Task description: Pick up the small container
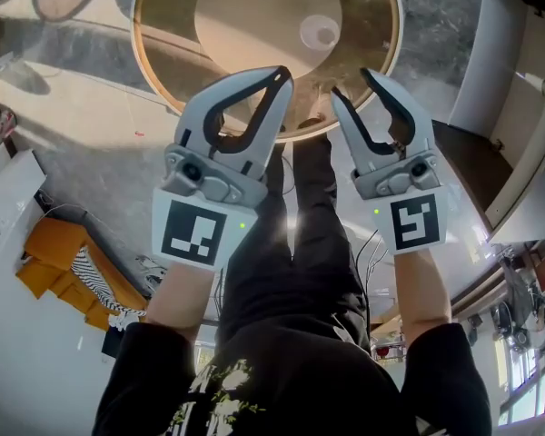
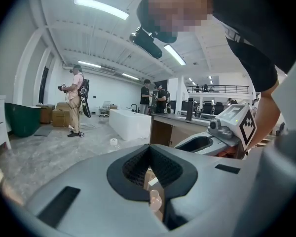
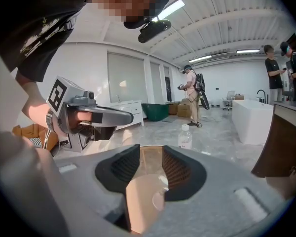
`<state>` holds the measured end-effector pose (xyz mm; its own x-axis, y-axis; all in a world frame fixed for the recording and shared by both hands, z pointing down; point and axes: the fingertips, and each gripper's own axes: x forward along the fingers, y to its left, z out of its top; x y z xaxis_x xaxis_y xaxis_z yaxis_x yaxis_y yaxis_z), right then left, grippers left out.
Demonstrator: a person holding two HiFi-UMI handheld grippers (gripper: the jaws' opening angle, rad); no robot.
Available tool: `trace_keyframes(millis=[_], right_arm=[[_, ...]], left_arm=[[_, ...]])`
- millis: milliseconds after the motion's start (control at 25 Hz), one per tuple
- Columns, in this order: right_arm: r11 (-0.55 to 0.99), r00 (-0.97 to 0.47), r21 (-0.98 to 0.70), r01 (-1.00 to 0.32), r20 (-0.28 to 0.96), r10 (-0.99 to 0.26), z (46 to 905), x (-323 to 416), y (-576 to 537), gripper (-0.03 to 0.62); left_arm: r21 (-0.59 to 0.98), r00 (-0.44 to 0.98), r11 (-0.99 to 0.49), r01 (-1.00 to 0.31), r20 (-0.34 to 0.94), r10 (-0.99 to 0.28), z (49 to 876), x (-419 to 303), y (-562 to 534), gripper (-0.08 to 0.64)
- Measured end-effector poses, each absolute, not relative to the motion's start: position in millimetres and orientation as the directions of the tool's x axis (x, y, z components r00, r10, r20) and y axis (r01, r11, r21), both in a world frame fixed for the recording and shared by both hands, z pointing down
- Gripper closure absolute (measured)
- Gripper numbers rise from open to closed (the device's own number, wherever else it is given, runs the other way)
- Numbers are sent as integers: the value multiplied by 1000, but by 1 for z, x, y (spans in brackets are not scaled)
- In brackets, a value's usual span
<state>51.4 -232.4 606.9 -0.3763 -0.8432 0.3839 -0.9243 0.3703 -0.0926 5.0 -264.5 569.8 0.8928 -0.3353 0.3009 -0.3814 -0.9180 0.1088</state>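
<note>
Small container [image 1: 320, 33], clear and round, sits on the pale inner disc of the round counter [image 1: 163, 34], toward the disc's right side and well apart from both grippers, which hang above the counter's near rim. The left gripper [image 1: 280, 76] has its jaws clenched, tips touching, with nothing between them; only a narrow slit lower down stays clear, and in the left gripper view a sliver of the counter and the container shows through it far below. The right gripper [image 1: 351, 84] has its jaws released and standing partly apart, and they grasp nothing; its own view looks through the gap onto the counter and the container beneath, not touching either pad. Only the head view shows both grippers side by side over the counter, and an orange sofa [image 1: 59, 262] down at the left. Only the right gripper view shows a plastic bottle [image 3: 185, 136] standing on the floor [image 3: 222, 132], with a person [image 3: 192, 95] wearing a backpack beyond it.
</note>
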Motion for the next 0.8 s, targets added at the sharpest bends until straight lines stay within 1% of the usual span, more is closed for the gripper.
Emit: trace_keyframes(millis=[560,800], right_arm=[[390,-397,-109,-914,437,-807,671,54,-228,449],[394,-397,-104,-913,439,-806,689,55,-229,449]], left_arm=[[142,894,-923,-359,335,-296,628,13,-262,549],[146,895,-923,-357,336,-293,646,16,-262,549]])
